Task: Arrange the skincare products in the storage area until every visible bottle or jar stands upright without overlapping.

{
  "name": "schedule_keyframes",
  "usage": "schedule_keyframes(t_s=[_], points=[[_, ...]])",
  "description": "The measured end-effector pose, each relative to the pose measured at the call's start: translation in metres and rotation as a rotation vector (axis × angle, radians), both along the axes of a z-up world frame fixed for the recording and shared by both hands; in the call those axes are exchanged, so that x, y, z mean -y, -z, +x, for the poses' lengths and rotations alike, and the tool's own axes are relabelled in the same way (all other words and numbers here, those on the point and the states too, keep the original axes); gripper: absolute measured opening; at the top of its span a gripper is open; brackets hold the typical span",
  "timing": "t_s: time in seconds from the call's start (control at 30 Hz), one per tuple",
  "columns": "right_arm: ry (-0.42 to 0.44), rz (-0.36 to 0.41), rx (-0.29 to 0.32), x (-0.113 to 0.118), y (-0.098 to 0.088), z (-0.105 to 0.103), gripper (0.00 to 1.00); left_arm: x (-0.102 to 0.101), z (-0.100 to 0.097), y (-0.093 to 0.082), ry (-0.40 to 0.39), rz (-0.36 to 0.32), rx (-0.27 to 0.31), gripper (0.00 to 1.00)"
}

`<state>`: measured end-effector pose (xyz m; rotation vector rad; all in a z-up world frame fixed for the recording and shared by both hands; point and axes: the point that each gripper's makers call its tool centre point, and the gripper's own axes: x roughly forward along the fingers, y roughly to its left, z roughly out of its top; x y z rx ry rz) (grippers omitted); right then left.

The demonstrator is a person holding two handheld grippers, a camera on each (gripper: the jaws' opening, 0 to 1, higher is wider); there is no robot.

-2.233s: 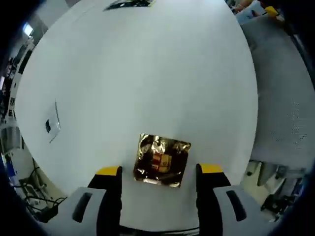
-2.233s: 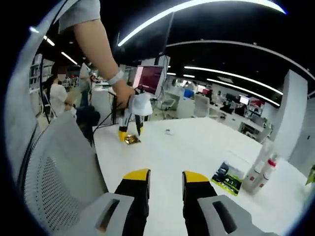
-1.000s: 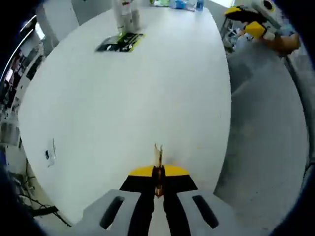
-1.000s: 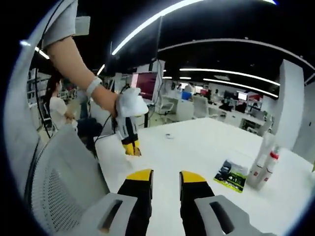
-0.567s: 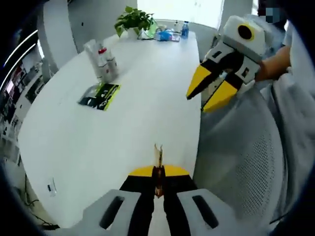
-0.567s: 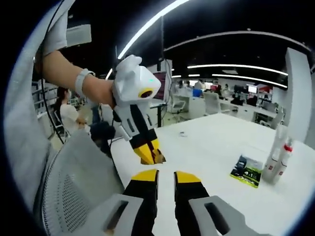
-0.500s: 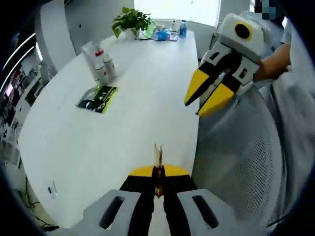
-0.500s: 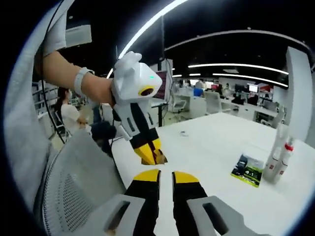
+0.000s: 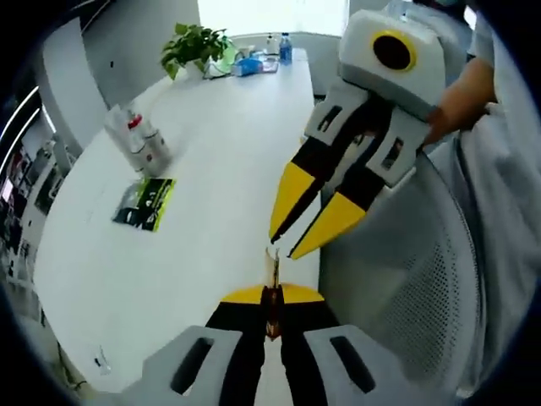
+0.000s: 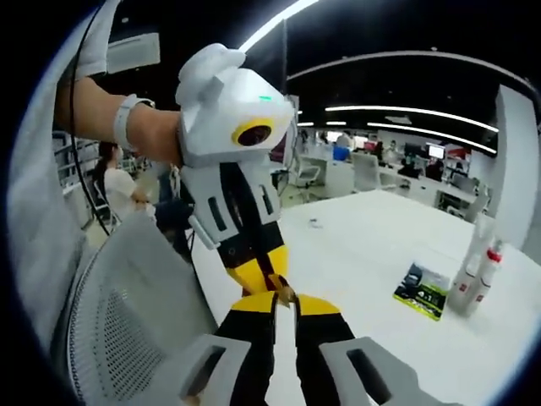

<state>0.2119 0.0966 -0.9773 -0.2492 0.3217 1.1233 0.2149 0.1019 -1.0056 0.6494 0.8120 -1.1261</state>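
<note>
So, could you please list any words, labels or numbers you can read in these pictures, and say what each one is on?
None can be read.
Green and black packet on the white table: print too small to read.
Two bottles with red caps: labels blurred.
Gold foil sachet in the left tongs: seen edge-on, no print legible.
Right tongs carry no text that I can make out.

Setting: open-plan office. Evidence: long white surface [image 10: 380,254], mesh office chair [image 10: 127,313], rows of desks with monitors [image 10: 397,156], linear ceiling lights [image 10: 406,110]. Potted plant [image 9: 194,44] at the surface's far end.
</note>
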Motion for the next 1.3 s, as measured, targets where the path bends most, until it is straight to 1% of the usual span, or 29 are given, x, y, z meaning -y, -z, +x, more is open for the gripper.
schedule_keyframes(t_s=[0.1,0.17,0.27,0.37,0.43,0.5,0.57,0.6,0.63,0.67,0.7,0.73,0.8,0.83,0.87,0.9,0.93,0.97,1.0,1.03,1.07,1.1,1.13,1.17,1.2,1.23,1.27,1.3], points=[[-0.003,-0.005,-0.001,0.000,0.001,-0.001,0.00,0.002,-0.001,-0.001,0.007,-0.006,-0.001,0.00],[-0.008,-0.011,0.000,-0.001,0.002,-0.002,0.00,0.004,-0.002,-0.001,0.027,-0.003,0.006,0.00],[-0.018,-0.019,0.001,-0.001,0.003,-0.003,0.00,0.004,-0.005,0.001,0.058,0.022,0.014,0.00],[-0.035,-0.028,-0.020,-0.003,0.006,-0.007,0.00,0.003,-0.006,0.000,0.106,0.049,0.040,0.00],[-0.046,-0.031,-0.021,-0.004,0.006,-0.009,0.00,0.002,-0.006,0.000,0.117,0.065,0.040,0.00],[-0.054,-0.032,-0.022,-0.004,0.007,-0.011,0.00,0.002,-0.005,0.000,0.169,0.090,0.059,0.00],[-0.067,-0.041,-0.022,-0.004,0.008,-0.012,0.00,0.003,-0.011,0.000,0.281,0.128,0.087,0.00],[-0.078,-0.046,-0.025,-0.004,0.008,-0.014,0.00,0.003,-0.012,0.001,0.314,0.140,0.095,0.00],[-0.085,-0.046,-0.028,-0.005,0.009,-0.015,0.00,0.003,-0.014,0.001,0.334,0.150,0.095,0.00],[-0.116,-0.057,-0.035,-0.008,0.011,-0.021,0.00,0.007,-0.017,-0.001,0.342,0.126,0.089,0.00],[-0.124,-0.062,-0.028,-0.009,0.011,-0.023,0.00,0.008,-0.018,-0.002,0.350,0.123,0.086,0.00],[-0.130,-0.087,-0.003,-0.009,0.014,-0.023,0.00,0.011,-0.020,-0.003,0.373,0.117,0.085,0.00],[-0.131,-0.102,0.003,-0.009,0.014,-0.025,0.00,0.011,-0.020,0.000,0.386,0.128,0.083,0.00],[-0.132,-0.106,0.007,-0.009,0.014,-0.025,0.00,0.011,-0.020,0.000,0.382,0.125,0.078,0.00],[-0.137,-0.109,0.020,-0.008,0.014,-0.024,0.00,0.012,-0.019,0.000,0.355,0.106,0.056,0.00],[-0.137,-0.103,0.018,-0.007,0.013,-0.024,0.00,0.012,-0.020,-0.001,0.327,0.087,0.030,0.01],[-0.132,-0.090,-0.003,-0.007,0.013,-0.023,0.00,0.011,-0.019,-0.001,0.280,0.058,-0.012,0.02],[-0.123,-0.070,-0.040,-0.007,0.013,-0.023,0.00,0.010,-0.018,-0.002,0.266,0.051,-0.012,0.04],[-0.114,-0.064,-0.038,-0.006,0.011,-0.021,0.00,0.009,-0.010,-0.005,0.239,0.023,0.006,0.07],[-0.103,-0.049,-0.047,-0.005,0.010,-0.018,0.00,0.007,-0.007,-0.006,0.214,0.007,0.008,0.11],[-0.097,-0.040,-0.057,-0.005,0.009,-0.017,0.00,0.001,-0.002,-0.008,0.159,-0.008,-0.002,0.17],[-0.077,-0.059,-0.086,-0.001,0.014,-0.017,0.00,-0.003,0.002,-0.010,0.124,-0.022,-0.006,0.19],[-0.070,-0.067,-0.077,0.000,0.015,-0.015,0.00,-0.005,0.005,-0.012,0.098,-0.048,-0.010,0.22],[-0.069,-0.060,-0.078,-0.001,0.014,-0.015,0.00,-0.011,0.011,-0.015,0.056,-0.068,-0.014,0.22],[-0.063,-0.041,-0.067,-0.001,0.010,-0.013,0.00,-0.015,0.012,-0.015,0.037,-0.078,-0.027,0.21],[-0.058,-0.030,-0.071,-0.001,0.008,-0.012,0.00,-0.022,0.013,-0.014,0.002,-0.094,-0.052,0.19],[-0.048,-0.022,-0.091,0.000,0.009,-0.010,0.00,-0.025,0.015,-0.014,-0.026,-0.110,-0.063,0.19],[-0.043,-0.023,-0.095,0.001,0.009,-0.009,0.00,-0.031,0.020,-0.014,-0.076,-0.135,-0.064,0.20]])
